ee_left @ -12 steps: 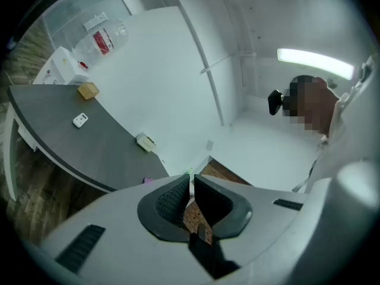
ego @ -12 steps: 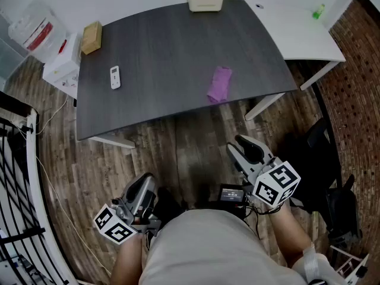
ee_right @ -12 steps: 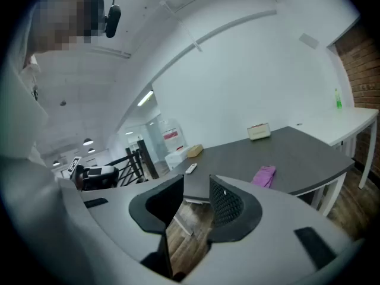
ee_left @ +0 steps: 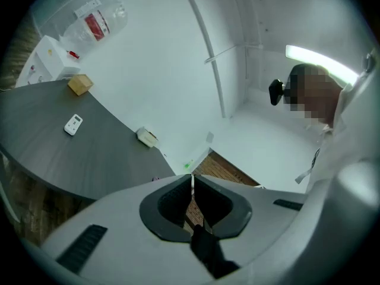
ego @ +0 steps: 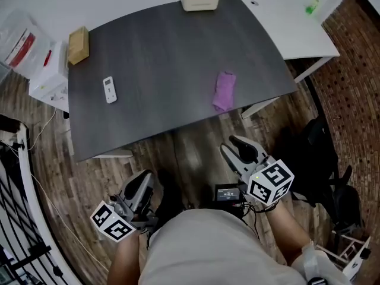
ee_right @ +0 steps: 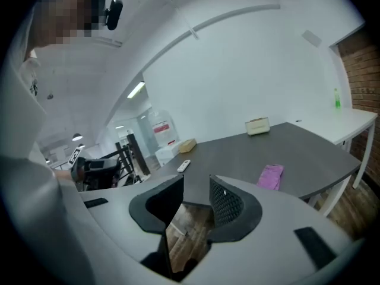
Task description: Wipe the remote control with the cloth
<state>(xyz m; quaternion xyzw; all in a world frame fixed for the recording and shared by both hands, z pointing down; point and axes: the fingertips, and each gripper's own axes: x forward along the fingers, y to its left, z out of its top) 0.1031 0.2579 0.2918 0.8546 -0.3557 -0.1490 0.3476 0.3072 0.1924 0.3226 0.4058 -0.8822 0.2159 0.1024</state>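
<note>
Below, a wood-plank floor (ego: 196, 144) is seen, and most of the far half of the scene is taken up by a dark grey table (ego: 172, 46). A white table (ego: 291, 25) is set against its right side, with a patch of brick-patterned floor (ego: 350, 88) beyond. The person's light-clad torso (ego: 202, 248) fills the near edge.

The left gripper (ego: 144, 178) is held near the person on the left, well short of the table. Its jaws are pressed together at the tips and nothing is held between them. The right gripper (ego: 233, 142) is held near on the right and tilted downward, just short of the table's near edge. Its jaws are drawn in to a narrow slot, and only floor is seen through it.

A white cabinet (ego: 50, 79) stands off the table's left edge. A cardboard box (ego: 78, 45) lies at the table's far left corner, and a cream-coloured container (ego: 200, 0) sits at the middle of its far edge.

The purple cloth (ego: 224, 91) lies crumpled on the right part of the table, close to its near edge. The white remote control (ego: 109, 90) lies flat on the left part, well apart from the cloth and from both grippers. A small green bottle (ego: 311, 6) stands on the far part of the white table.
</note>
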